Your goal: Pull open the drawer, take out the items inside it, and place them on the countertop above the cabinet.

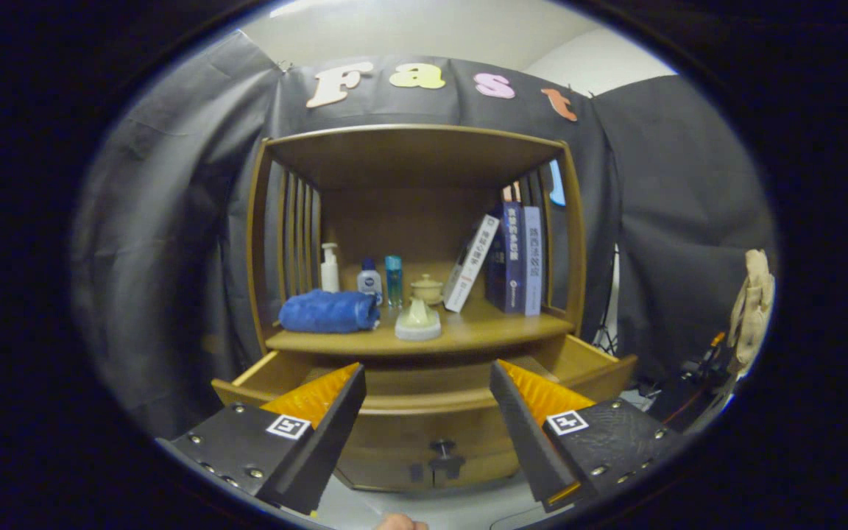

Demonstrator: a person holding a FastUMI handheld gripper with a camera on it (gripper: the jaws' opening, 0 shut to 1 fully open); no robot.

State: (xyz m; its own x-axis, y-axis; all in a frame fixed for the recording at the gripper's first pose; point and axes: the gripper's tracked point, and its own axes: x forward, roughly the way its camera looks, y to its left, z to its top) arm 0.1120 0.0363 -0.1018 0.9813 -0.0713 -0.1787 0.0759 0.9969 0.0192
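Observation:
A wooden cabinet stands ahead with its drawer (pixel 424 434) pulled out, the dark knob (pixel 442 447) facing me. What I see of the drawer's inside between my fingers is bare wood; the fingers hide its sides. On the countertop (pixel 490 324) above lie a rolled blue towel (pixel 328 311) and a pale green item (pixel 418 320). My gripper (pixel 428 366) is open just in front of and above the drawer, with nothing between its fingers.
Further back on the countertop stand a white pump bottle (pixel 330 269), two small bottles (pixel 380 281), a small lidded pot (pixel 427 288) and several books (pixel 512 258). Stands and cables (pixel 696 375) crowd the floor to the right. A person's fingertip (pixel 400 523) shows below the drawer.

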